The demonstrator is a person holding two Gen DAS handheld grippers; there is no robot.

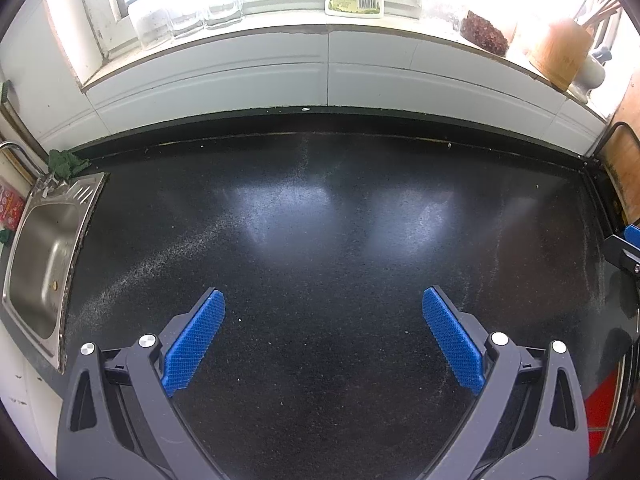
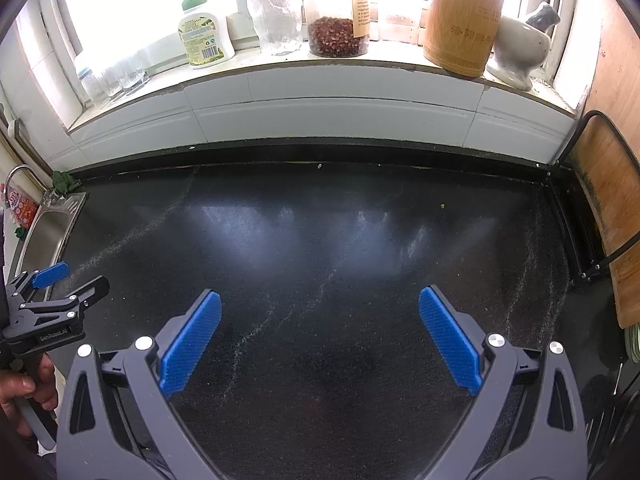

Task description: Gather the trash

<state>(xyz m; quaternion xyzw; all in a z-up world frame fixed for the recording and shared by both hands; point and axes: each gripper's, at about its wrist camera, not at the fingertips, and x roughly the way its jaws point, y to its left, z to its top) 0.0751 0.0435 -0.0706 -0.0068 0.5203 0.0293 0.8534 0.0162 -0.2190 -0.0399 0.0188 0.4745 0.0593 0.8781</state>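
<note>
At the far left the steel sink (image 1: pixel 40 248) sits sunk into the worktop, with a crumpled green cloth (image 1: pixel 66 162) just beyond its far corner. The left gripper (image 1: pixel 323 308) hangs above the dark countertop (image 1: pixel 320 208) with its blue pads spread wide and nothing between them. Seen from the right wrist, it hovers beside the sink edge, a hand (image 2: pixel 24 392) on its handle.

No clear piece of trash shows on the counter in either view. Only pale crumbs and dusty streaks lie there; the most distinct is a small light speck (image 2: pixel 443 205) far right on the counter, near the back ledge. If that is the target, it lies ahead and to the right of both tongs, too small to have a long axis.

The right gripper (image 2: pixel 320 308) is likewise spread wide and empty, over the middle of the counter, and by my reading it is the nearer one to that speck, since the left tool is over by the sink.

Along the windowsill (image 2: pixel 320 76) stand a green-capped bottle (image 2: pixel 204 32), a jar of reddish bits (image 2: pixel 338 20) and a bamboo utensil holder (image 2: pixel 460 24); a wooden cutting board (image 2: pixel 608 208) leans at the far right. None looks like trash.
</note>
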